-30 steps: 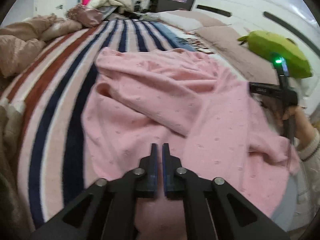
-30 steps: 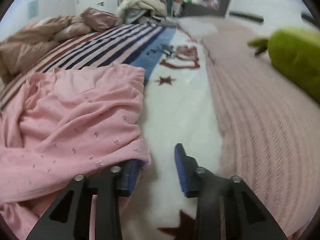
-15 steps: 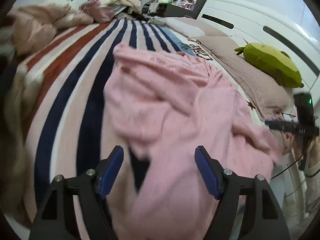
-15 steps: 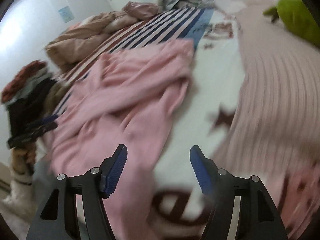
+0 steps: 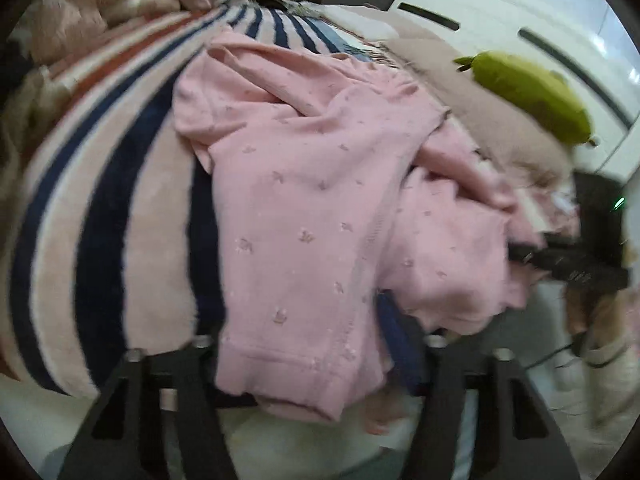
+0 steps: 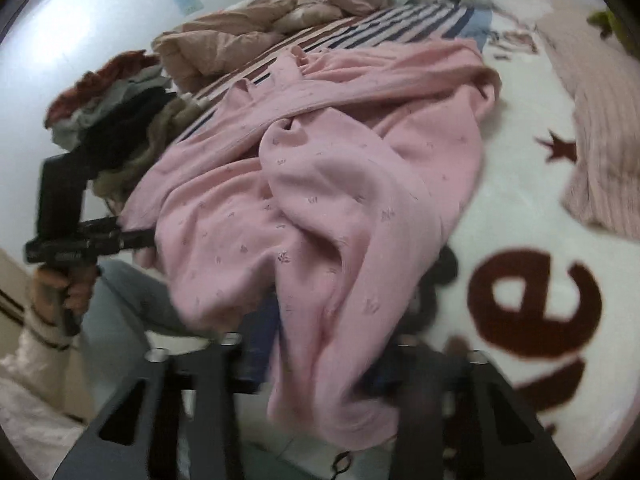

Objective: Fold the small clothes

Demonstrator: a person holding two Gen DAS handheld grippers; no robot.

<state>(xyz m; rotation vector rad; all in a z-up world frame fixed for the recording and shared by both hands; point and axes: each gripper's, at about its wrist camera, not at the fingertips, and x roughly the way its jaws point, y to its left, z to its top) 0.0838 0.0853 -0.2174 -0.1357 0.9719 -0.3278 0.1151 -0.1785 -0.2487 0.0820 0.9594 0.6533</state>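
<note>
Grippers closing on the near hems of a pink knit garment that lies rumpled on the striped blanket at the bed's near edge.

We have a cuffed end hanging between the jaws of our left gripper and a rolled fold between those of our right gripper; both are closing, and we cannot tell if the pads bite yet. We judge it best to pinch only the hem, then pull both corners apart evenly before folding.
</note>
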